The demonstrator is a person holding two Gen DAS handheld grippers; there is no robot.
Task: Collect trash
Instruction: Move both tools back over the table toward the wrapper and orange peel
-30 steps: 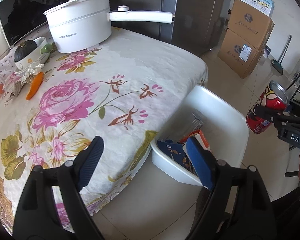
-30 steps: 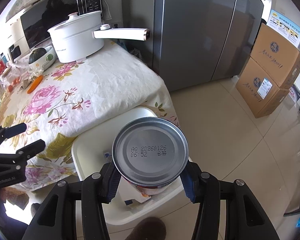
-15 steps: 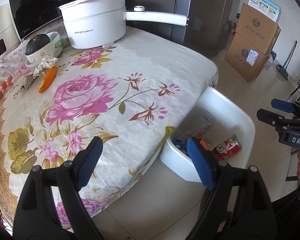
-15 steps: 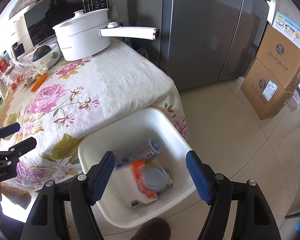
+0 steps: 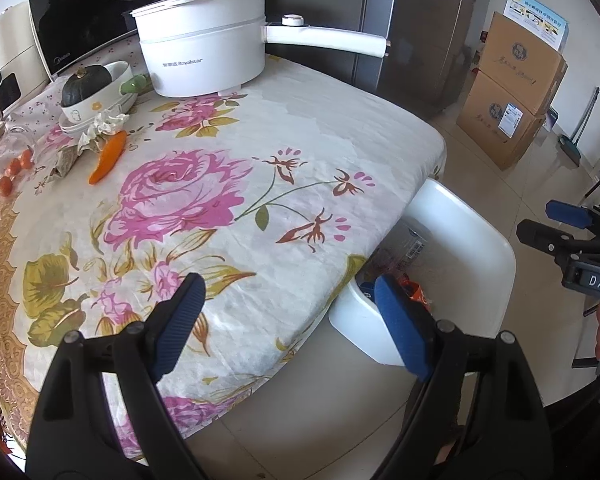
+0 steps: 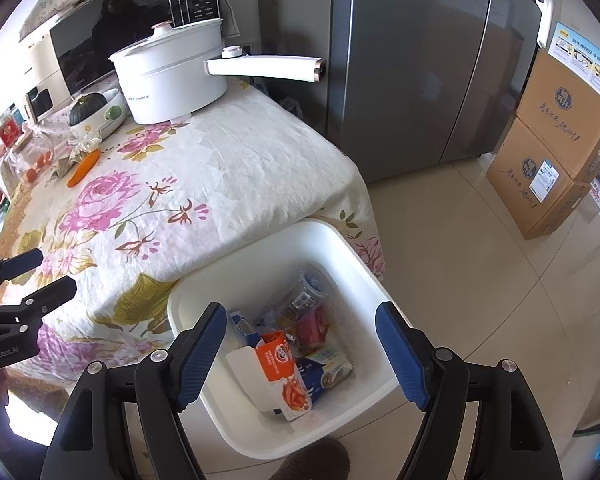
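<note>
A white bin (image 6: 342,248) stands on the floor by the table corner, also in the left wrist view (image 5: 476,240). In it lie several pieces of trash: an orange and white carton (image 6: 278,364), a red can (image 6: 314,324), a crushed clear bottle (image 6: 304,296). My right gripper (image 6: 300,344) is open and empty above the bin; it shows from the side in the left wrist view (image 5: 556,224). My left gripper (image 5: 288,320) is open and empty over the table's near edge. Crumpled paper (image 5: 104,122) lies by the bowl at the table's far left.
The floral-cloth table (image 5: 300,120) holds a white electric pot (image 5: 204,48) with a long handle, a bowl with a squash (image 5: 88,80), a carrot (image 5: 108,156), small tomatoes (image 5: 14,168). A steel fridge (image 6: 420,60) and stacked cardboard boxes (image 6: 556,140) stand behind.
My right gripper opened and the red can dropped into the bin. Both grippers have since risen and pulled back a little; the left one moved further over the table.
</note>
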